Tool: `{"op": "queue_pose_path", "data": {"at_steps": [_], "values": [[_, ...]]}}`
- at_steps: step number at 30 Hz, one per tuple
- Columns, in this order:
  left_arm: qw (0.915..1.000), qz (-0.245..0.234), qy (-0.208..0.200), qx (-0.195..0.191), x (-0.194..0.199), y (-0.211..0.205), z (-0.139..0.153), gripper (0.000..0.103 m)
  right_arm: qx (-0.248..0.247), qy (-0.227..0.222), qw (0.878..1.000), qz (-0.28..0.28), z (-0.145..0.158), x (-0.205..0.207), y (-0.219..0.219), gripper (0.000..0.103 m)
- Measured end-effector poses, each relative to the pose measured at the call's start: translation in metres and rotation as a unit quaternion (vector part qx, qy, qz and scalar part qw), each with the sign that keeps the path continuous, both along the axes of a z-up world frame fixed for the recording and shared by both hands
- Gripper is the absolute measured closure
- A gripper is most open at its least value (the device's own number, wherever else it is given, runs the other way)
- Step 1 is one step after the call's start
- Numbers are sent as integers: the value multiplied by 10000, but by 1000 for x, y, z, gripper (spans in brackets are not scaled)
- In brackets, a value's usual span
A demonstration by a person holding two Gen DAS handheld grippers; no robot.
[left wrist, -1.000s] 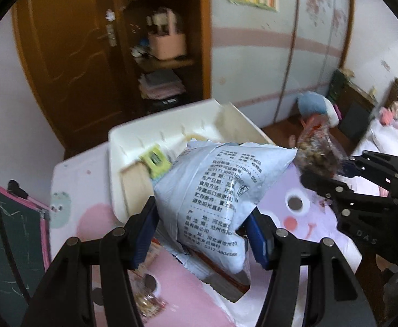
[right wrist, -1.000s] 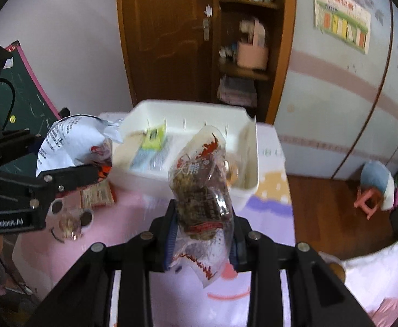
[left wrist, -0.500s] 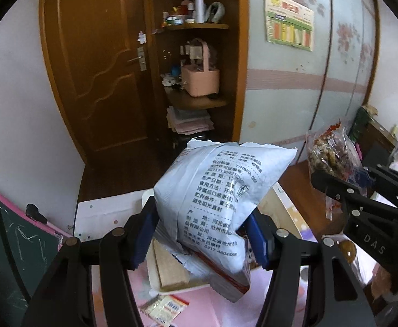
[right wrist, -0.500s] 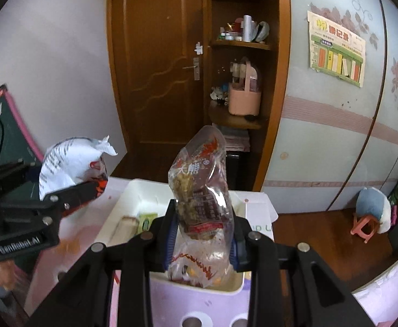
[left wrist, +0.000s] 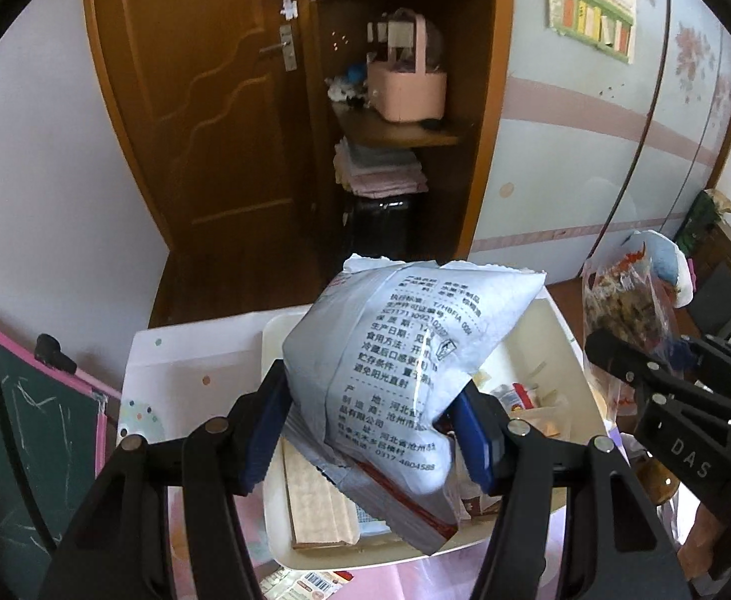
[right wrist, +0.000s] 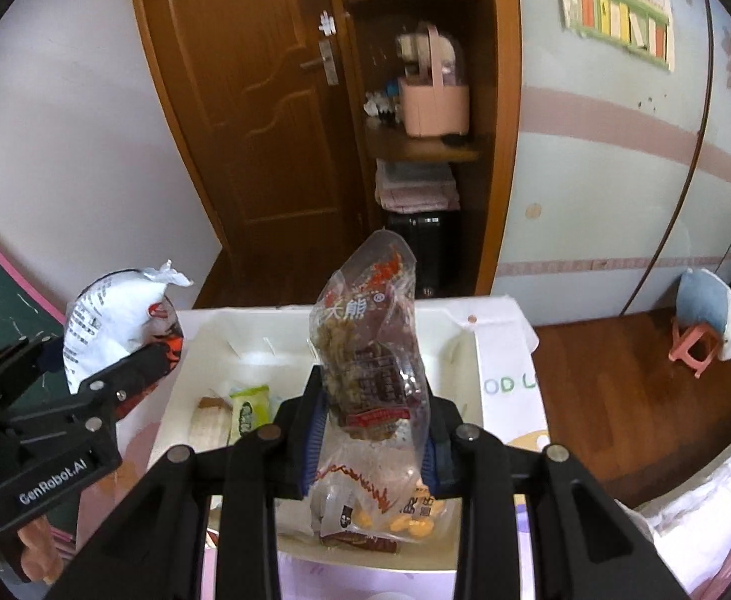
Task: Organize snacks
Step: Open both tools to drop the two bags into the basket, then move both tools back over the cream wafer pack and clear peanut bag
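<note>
My left gripper [left wrist: 373, 430] is shut on a puffy white snack bag [left wrist: 405, 365] printed with black text, held above the left half of a white plastic bin [left wrist: 275, 515]. That same white bag [right wrist: 110, 315] shows at the left of the right wrist view, in the left gripper [right wrist: 115, 375]. My right gripper [right wrist: 370, 435] is shut on a clear bag of brown snacks [right wrist: 370, 350] over the bin's [right wrist: 470, 385] middle; in the left wrist view this clear bag [left wrist: 625, 310] sits at the right. Inside the bin lie a tan packet [left wrist: 315, 500], a green packet [right wrist: 248, 410] and other small packs.
The bin rests on a pink and white patterned table cover [right wrist: 508, 375]. A loose packet [left wrist: 305, 585] lies in front of the bin. A green chalkboard [left wrist: 10, 450] stands at the left. Behind are a wooden door [left wrist: 205, 100], shelves with a pink basket [left wrist: 405, 85], and a small stool [right wrist: 700, 330].
Both grippers have travelled forward with their bags, from short of the bin to above it. The bin now lies directly beneath them and the door and shelves loom larger.
</note>
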State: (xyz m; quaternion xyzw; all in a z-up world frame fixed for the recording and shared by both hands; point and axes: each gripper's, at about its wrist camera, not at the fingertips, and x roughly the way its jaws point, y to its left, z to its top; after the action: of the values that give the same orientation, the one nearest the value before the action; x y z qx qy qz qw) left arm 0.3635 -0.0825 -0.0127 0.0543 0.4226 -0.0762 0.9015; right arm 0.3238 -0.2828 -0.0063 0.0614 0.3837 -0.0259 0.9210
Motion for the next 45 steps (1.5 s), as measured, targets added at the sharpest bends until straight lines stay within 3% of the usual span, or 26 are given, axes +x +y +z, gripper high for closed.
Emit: {"op": "queue_pose_path", "data": {"at_steps": [15, 17, 19, 23, 32, 45], "values": [[9998, -84, 57, 178, -1, -6, -12, 41, 27, 196, 9997, 120, -11, 10, 11, 70], [9997, -40, 43, 224, -1, -5, -12, 23, 180, 221, 9995, 131, -12, 11, 9, 64], [9996, 63, -63, 265, -4, -1, -9, 15, 336, 212, 9991, 154, -13, 11, 8, 56], [9996, 146, -70, 246, -7, 9, -8, 14, 377, 167, 9990, 157, -12, 6, 9, 48], [9992, 276, 18, 273, -32, 42, -9, 14, 214, 278, 9990, 293, -17, -14, 21, 48], [9992, 196, -85, 342, -110, 84, 11, 14, 92, 116, 9984, 553, -3, -83, 48, 48]]}}
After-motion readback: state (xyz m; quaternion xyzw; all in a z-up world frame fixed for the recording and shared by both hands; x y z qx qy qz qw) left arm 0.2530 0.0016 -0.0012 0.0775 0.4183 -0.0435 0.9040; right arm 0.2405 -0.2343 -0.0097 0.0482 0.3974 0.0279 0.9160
